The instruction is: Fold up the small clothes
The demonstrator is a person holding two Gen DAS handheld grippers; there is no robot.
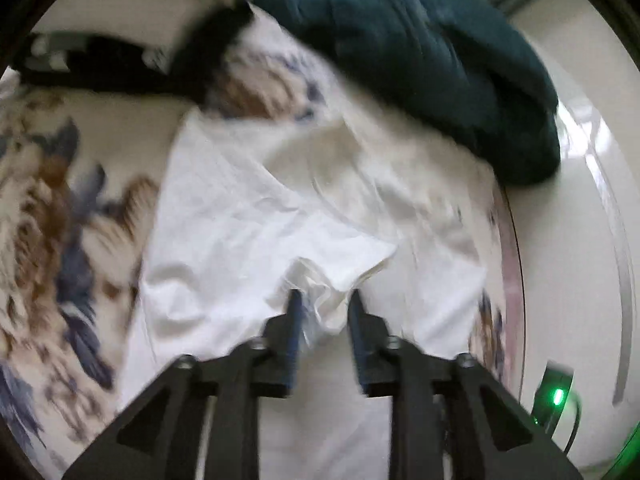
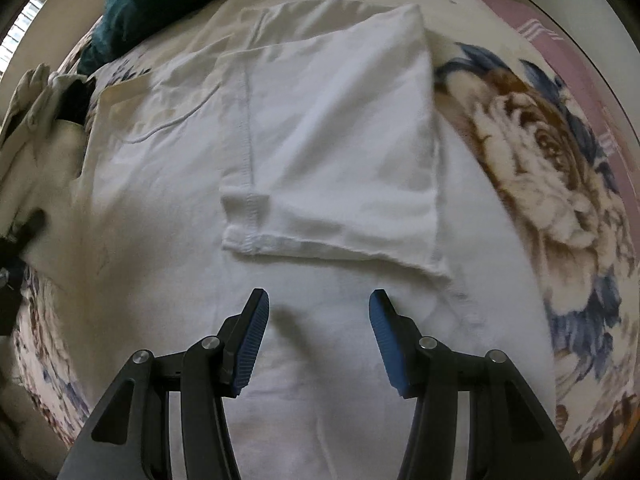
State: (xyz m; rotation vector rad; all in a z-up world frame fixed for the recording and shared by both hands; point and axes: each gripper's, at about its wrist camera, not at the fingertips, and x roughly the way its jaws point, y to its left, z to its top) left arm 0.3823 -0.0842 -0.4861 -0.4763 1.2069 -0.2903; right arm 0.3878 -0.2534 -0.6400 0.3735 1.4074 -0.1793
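A white T-shirt (image 2: 160, 208) lies spread on a floral blanket (image 2: 528, 152). Its sleeve (image 2: 332, 152) is folded inward over the body. My right gripper (image 2: 318, 300) is open and empty, just above the shirt below the folded sleeve's hem. In the left wrist view the same white shirt (image 1: 248, 208) fills the middle. My left gripper (image 1: 326, 300) has its jaws partly closed around a bunched fold of the shirt (image 1: 332, 300). That view is blurred by motion.
A dark teal garment (image 1: 420, 52) lies heaped at the far side of the bed, also in the right wrist view (image 2: 136, 4). A beige cloth (image 2: 36, 92) lies at the left. A pale floor (image 1: 580, 240) lies beyond the bed edge.
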